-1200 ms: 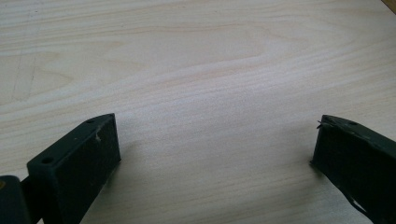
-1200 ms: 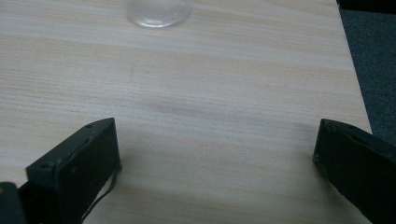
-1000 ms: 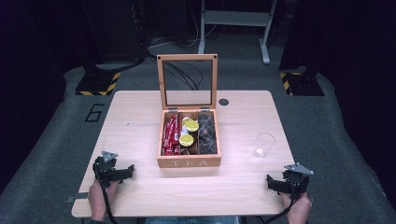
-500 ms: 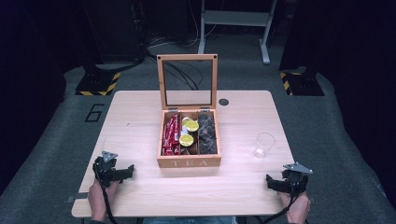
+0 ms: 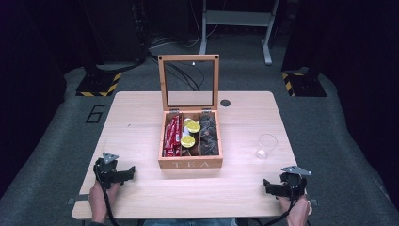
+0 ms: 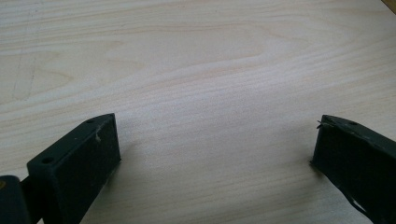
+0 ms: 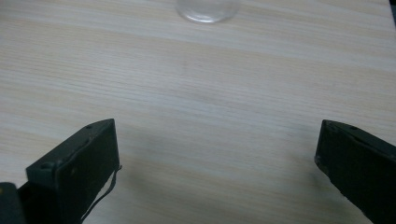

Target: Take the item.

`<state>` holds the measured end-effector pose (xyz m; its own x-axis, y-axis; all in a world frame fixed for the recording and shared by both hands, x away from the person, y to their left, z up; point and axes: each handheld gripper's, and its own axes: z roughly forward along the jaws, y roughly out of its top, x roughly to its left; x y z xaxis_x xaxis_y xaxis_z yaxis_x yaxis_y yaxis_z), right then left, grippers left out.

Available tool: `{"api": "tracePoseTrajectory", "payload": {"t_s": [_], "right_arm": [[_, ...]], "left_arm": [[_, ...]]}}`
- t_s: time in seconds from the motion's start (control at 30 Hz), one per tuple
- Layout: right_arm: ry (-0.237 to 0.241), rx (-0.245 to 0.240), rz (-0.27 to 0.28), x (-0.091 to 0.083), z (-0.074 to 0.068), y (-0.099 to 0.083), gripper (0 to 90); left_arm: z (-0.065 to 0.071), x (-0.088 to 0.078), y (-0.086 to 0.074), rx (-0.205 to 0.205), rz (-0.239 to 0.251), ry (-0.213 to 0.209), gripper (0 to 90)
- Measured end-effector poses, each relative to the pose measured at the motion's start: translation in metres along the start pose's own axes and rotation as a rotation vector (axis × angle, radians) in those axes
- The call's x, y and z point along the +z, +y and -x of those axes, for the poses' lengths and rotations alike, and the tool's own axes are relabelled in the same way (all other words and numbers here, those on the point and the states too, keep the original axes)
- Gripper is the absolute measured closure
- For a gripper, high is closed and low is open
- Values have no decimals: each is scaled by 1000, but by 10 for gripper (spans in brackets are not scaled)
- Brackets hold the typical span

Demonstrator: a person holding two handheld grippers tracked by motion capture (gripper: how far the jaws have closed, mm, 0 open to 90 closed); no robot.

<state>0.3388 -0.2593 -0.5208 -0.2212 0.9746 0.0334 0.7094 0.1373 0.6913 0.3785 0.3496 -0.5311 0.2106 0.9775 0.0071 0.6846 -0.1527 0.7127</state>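
Clear drinking glass upright at right of centre in the high view, on bare wood, well apart from the tea box and nearest to the right gripper. Same glass's base at the top edge of the right gripper view, a little left of centre, straight ahead of the jaws and apart from them.

Right gripper at lower right of the high view, low over the front edge of the table, pointing toward frame centre, grey three-cornered plate on top, hand behind it at the bottom edge. Jaws spread wide in its own view, one at lower left, one at lower right, nothing but wood grain between.

Left gripper at lower left of the high view, also near the front edge, aimed toward centre, held by a hand coming in from the bottom. Jaws wide apart in its own view as well, bare table between, gripping nothing.

Wooden tea box in the middle of the frame, marked TEA on the front wall, glass-paned lid standing upright behind. Three compartments: red packets in the left, yellow-topped rounds in the middle, dark packets in the right. Small dark disc just right of the lid. Light wooden table beneath all, on grey floor.
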Motion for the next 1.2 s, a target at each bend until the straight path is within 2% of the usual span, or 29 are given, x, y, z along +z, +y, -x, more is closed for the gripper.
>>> {"api": "tracePoseTrajectory", "payload": {"t_s": [0.3, 0.53, 0.67, 0.9, 0.97, 1.03, 1.17, 1.2], "right_arm": [[75, -45, 24, -15, -25, 14, 0], [125, -94, 39, -24, -45, 30, 0], [144, -138, 43, -27, -56, 43, 0], [182, -219, 48, -26, -79, 67, 0], [192, -224, 47, -25, -87, 72, 0], [200, -253, 50, -23, -93, 79, 0], [213, -279, 42, -21, -101, 88, 0], [214, -272, 42, -20, -103, 89, 0]], "left_arm": [[0, 0, 0, 1, -1, -1, 3], [0, 0, 0, 2, -1, -1, 3], [0, 0, 0, 2, -2, -1, 3], [0, 0, 0, -1, 3, 1, 3], [0, 0, 0, -1, 2, 1, 3], [0, 0, 0, -1, 2, 1, 3], [0, 0, 0, -1, 3, 1, 3], [0, 0, 0, 0, 2, 1, 3]]}}
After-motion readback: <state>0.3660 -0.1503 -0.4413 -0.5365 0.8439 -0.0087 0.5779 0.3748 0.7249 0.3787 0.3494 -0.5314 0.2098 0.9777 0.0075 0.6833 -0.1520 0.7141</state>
